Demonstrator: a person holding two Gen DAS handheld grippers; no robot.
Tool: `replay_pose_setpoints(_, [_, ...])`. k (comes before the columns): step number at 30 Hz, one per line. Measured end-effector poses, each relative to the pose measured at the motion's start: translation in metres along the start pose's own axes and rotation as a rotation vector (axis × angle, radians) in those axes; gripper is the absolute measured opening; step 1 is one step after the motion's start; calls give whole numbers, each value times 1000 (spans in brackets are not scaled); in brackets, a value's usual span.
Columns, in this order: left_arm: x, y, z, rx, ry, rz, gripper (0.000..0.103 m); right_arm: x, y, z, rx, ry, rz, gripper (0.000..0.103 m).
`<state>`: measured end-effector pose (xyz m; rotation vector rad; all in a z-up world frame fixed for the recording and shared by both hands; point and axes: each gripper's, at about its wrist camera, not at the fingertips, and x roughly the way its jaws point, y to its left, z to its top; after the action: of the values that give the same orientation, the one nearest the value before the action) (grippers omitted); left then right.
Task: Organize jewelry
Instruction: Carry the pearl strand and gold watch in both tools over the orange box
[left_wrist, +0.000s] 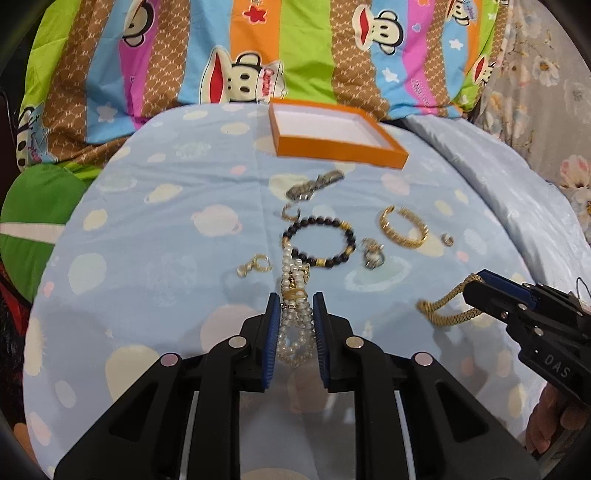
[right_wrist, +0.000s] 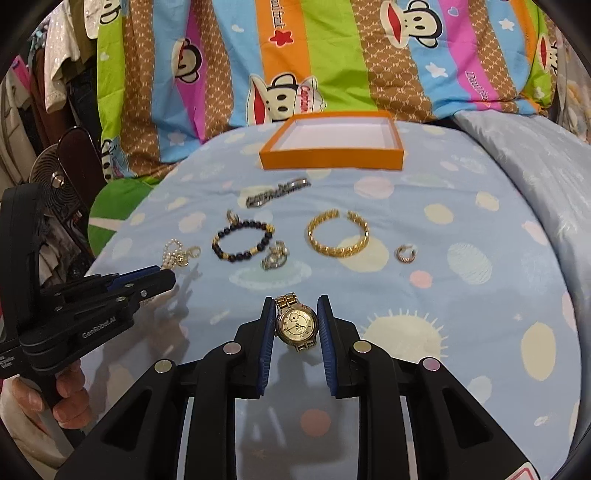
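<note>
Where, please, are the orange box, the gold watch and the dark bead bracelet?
orange box (right_wrist: 330, 157): right wrist view, front wall.
gold watch (right_wrist: 296, 324): right wrist view, dial.
dark bead bracelet (left_wrist: 349, 240): left wrist view, right-hand beads.

Scattered jewelry (right_wrist: 338, 236) (orange box (right_wrist: 332, 158) empty)

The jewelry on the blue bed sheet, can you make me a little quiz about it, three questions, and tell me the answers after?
1. True or false: the flat orange cardboard box already has jewelry inside it.
2. Pick one. What sits between the fingers of the right gripper? A) the gold-faced wristwatch B) the dark round-bead bracelet C) the small gold ring
3. Fill in the word: the left gripper has its fingers on both sides of the white ____ bracelet.

Key: 1) false, the box shows only its white floor. 2) A. 3) pearl.
</note>
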<state>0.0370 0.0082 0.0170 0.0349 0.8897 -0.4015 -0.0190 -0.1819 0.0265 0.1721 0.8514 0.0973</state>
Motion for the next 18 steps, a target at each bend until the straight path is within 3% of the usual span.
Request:
replay_pose_setpoints(4, [-15, -1, 26, 21, -44, -21, 17, -12, -2, 27, -22, -45, -7, 22])
replay_pose_setpoints(9, [-14, -3, 82, 66, -87, -52, 17, -17, -10, 87, -83, -130, -48, 22])
replay_pose_setpoints(14, [13, -13, 151, 130, -141, -36, 17, 26, -30, 169, -94, -139, -65, 22])
replay_pose_setpoints(18, [63, -18, 211, 153, -136, -16, 17, 79, -42, 226, -87, -128, -65, 22])
